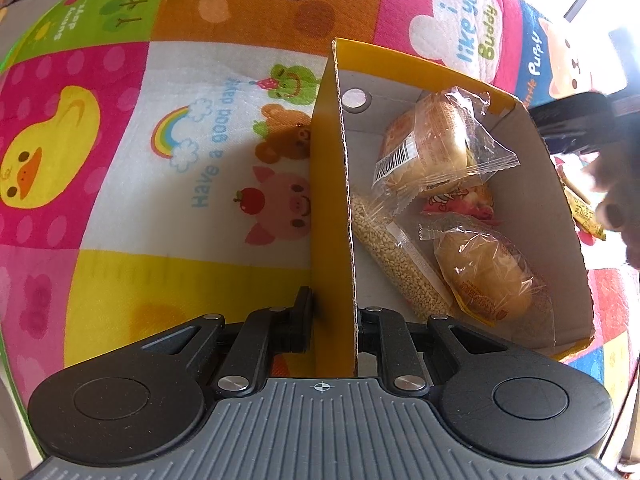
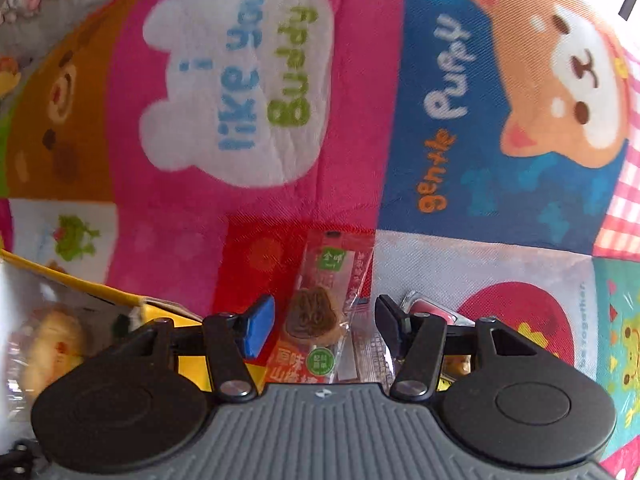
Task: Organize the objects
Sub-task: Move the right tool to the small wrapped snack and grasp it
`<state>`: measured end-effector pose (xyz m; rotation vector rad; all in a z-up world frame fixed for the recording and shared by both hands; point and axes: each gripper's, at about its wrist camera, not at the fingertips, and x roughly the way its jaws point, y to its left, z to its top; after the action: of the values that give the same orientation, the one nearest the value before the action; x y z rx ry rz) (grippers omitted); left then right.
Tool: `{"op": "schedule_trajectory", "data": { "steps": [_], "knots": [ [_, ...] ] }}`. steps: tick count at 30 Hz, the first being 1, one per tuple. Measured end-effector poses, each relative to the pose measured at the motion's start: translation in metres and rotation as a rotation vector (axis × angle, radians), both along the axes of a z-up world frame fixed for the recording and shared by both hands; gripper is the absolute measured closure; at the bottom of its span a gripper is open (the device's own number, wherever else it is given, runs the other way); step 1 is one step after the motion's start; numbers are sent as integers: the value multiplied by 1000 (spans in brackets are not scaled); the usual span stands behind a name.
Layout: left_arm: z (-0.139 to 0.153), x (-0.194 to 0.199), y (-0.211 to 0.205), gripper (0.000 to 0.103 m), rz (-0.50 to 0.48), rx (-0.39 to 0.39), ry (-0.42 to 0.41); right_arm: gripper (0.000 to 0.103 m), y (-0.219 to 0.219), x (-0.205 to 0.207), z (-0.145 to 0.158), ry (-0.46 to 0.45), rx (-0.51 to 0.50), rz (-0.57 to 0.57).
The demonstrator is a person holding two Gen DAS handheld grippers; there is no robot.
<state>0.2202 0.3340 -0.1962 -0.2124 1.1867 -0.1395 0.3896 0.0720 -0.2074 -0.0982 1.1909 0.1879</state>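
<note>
the left gripper (image 1: 334, 320) is clamped on the near wall of the yellow cardboard box with the grey inside (image 1: 332, 200), which sits on the colourful cartoon patchwork quilt (image 1: 160, 140). inside the box lie two clear-wrapped round buns (image 1: 432, 148), a clear packet of small pale grains (image 1: 396, 256) and a red and white snack packet (image 1: 464, 202). the right gripper (image 2: 326, 330) has its fingers spread apart around a clear and red packet holding a brown snack (image 2: 316, 312), lying on the quilt just beside the box's yellow edge; whether they touch it cannot be told.

Pink packet (image 2: 430, 309) behind right claw (image 2: 326, 326)
</note>
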Motion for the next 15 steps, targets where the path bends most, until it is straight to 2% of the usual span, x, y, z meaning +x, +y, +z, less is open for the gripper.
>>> {"op": "schedule_trajectory", "data": {
  "steps": [2, 4, 9, 15],
  "knots": [
    [0, 0, 1, 85, 5, -4, -1, 50, 3, -1, -2, -28, -20, 23],
    [0, 0, 1, 85, 12, -8, 0, 62, 6, -3, 0, -18, -23, 51],
    [0, 1, 1, 85, 11, -9, 5, 65, -1, -23, 11, -4, -3, 108],
    [0, 0, 1, 85, -9, -5, 1, 65, -24, -73, 44, 17, 58, 139]
  ]
}}
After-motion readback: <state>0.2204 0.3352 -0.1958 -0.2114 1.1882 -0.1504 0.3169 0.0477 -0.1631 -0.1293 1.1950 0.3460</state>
